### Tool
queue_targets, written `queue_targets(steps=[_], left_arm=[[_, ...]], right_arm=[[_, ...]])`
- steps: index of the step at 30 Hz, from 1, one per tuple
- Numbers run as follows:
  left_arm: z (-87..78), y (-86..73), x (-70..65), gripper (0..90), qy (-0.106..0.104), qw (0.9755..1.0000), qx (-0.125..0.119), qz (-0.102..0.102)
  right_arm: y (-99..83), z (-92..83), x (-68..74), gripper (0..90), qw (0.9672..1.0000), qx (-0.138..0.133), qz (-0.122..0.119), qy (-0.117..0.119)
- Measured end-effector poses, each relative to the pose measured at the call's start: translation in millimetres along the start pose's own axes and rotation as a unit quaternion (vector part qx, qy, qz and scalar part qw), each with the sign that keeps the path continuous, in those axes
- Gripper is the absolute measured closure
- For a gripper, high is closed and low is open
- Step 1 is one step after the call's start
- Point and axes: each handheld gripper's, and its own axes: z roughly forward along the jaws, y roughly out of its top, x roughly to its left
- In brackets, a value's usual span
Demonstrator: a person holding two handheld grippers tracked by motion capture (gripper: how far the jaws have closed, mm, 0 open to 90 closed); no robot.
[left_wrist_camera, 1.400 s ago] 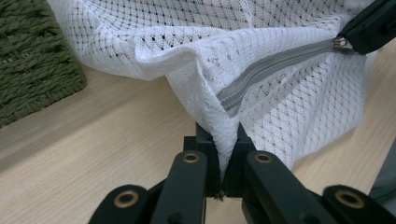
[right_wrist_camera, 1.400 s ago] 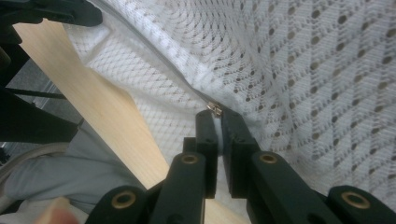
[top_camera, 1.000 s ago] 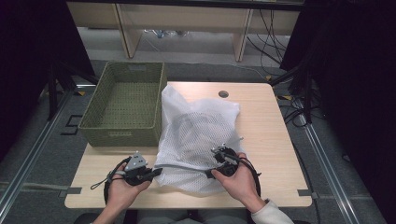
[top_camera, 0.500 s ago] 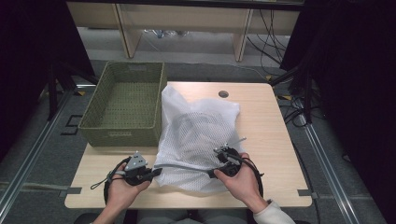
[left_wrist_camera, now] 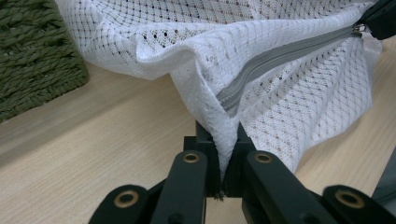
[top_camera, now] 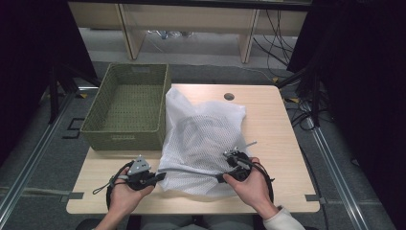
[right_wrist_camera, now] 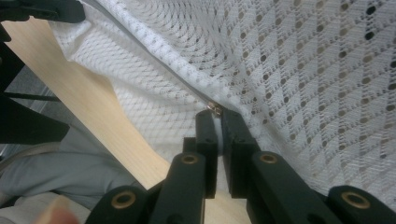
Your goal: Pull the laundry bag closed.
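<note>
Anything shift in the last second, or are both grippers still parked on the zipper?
Nothing visibly changed. The left gripper stays shut on the mesh bag at the zipper's end, the right gripper on the zipper pull. Basket unmoved.

An empty olive-green woven rectangular basket (top_camera: 127, 108) sits on the pale wooden surface (top_camera: 277, 124) beyond the left tongs (top_camera: 160, 177), while a small round hole (top_camera: 229, 96) lies far past the right tongs (top_camera: 221, 178).

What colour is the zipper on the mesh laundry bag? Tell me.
Grey, on the white mesh laundry bag; the zipper shows best in the left gripper view.
</note>
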Motion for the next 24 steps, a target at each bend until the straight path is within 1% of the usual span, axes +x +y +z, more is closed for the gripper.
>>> queue_targets(steps=[1, 2, 3, 4, 5, 6, 7, 8, 9, 10, 11, 12, 14, 15, 16, 17, 18, 19, 20, 21, 22, 24], left_arm=[[0.0, 0.0, 0.0, 88.3, -0.001, 1.0, -0.001, -0.001], [0.9, -0.1, -1.0, 88.3, 0.001, 0.9999, -0.007, -0.008], [0.8, -0.2, -0.9, 88.3, 0.001, 0.9999, -0.007, -0.008], [0.9, -0.2, -0.8, 88.3, 0.002, 0.9999, -0.007, -0.008], [0.8, -0.2, -0.7, 88.3, 0.003, 0.9999, -0.006, -0.008], [0.8, -0.3, -0.5, 88.3, 0.003, 1.0, -0.005, -0.008], [0.8, -0.3, -0.4, 88.3, 0.002, 1.0, -0.005, -0.007], [0.3, -0.3, 0.5, 88.3, 0.002, 1.0, -0.001, -0.003], [-0.2, -0.1, 1.8, 88.3, 0.007, 1.0, 0.005, 0.004], [-0.2, -0.2, 2.0, 88.3, 0.006, 1.0, 0.005, 0.004], [-0.2, -0.2, 2.0, 88.3, 0.007, 1.0, 0.005, 0.004], [-0.4, -0.3, 2.0, 88.3, 0.007, 1.0, 0.006, 0.004], [0.2, -0.3, 1.2, 88.3, 0.005, 1.0, 0.0, -0.003], [-0.3, -0.1, 1.2, 88.3, 0.005, 1.0, 0.003, -0.001], [0.0, -0.3, 1.0, 88.3, 0.003, 1.0, -0.001, -0.002], [0.8, -0.1, -0.3, 88.3, 0.002, 0.9999, -0.006, -0.011], [0.8, -0.1, -0.3, 88.3, 0.002, 0.9999, -0.006, -0.011], [-0.5, 0.1, 1.3, 88.3, 0.004, 1.0, 0.002, -0.001], [0.3, -0.1, 0.3, 88.3, 0.004, 0.9999, -0.006, -0.01], [-1.1, 0.0, 2.4, 88.3, 0.007, 1.0, 0.003, 0.0], [-0.7, -0.4, 2.7, 88.3, 0.007, 1.0, 0.002, -0.003], [-1.2, 0.0, 2.0, 88.3, 0.006, 1.0, 0.003, -0.002]], right_arm=[[-0.1, -0.6, 1.0, 87.1, 1.0, 0.001, 0.002, 0.003], [-0.1, -0.9, 0.2, 87.1, 0.9999, -0.003, -0.005, 0.009], [-1.0, -3.2, 2.7, 87.1, 0.9999, 0.0, 0.009, 0.005], [-0.9, -2.7, 0.2, 87.1, 1.0, 0.001, 0.003, 0.009], [-1.6, -3.4, 0.7, 87.1, 0.9999, -0.001, 0.01, 0.007], [-2.3, -3.8, 0.6, 87.1, 0.9999, -0.006, 0.01, 0.003], [-2.8, -4.3, -0.2, 87.1, 0.9999, -0.005, 0.01, 0.001], [-3.1, -4.7, -0.7, 87.1, 0.9999, -0.003, 0.011, 0.003], [-3.5, -4.6, -2.0, 87.1, 0.9999, -0.004, 0.009, 0.005], [-3.8, -4.7, -2.7, 87.1, 1.0, -0.005, 0.005, 0.003], [-4.0, -4.9, -2.9, 87.0, 1.0, -0.005, 0.006, 0.003], [-4.3, -5.4, -1.6, 87.1, 0.9999, -0.003, 0.015, 0.0], [-4.4, -5.3, -1.8, 87.1, 0.9999, -0.004, 0.016, 0.002], [-4.4, -5.5, -1.8, 87.1, 0.9999, -0.004, 0.017, 0.003], [-4.4, -5.6, -1.9, 87.1, 0.9999, -0.004, 0.016, 0.003], [-4.3, -5.9, -2.2, 87.1, 0.9999, -0.002, 0.015, 0.006], [-4.3, -5.9, -2.2, 87.1, 0.9999, -0.002, 0.015, 0.006], [-4.6, -6.1, -2.4, 87.1, 0.9999, -0.002, 0.015, 0.003], [-4.6, -6.0, -3.8, 87.1, 1.0, -0.004, 0.008, 0.002], [-4.8, -6.2, -4.4, 87.1, 1.0, -0.005, 0.007, 0.002], [-5.2, -6.6, -4.0, 87.1, 0.9999, -0.005, 0.013, 0.001], [-5.6, -6.7, -5.2, 87.1, 0.9999, -0.006, 0.009, 0.001]])
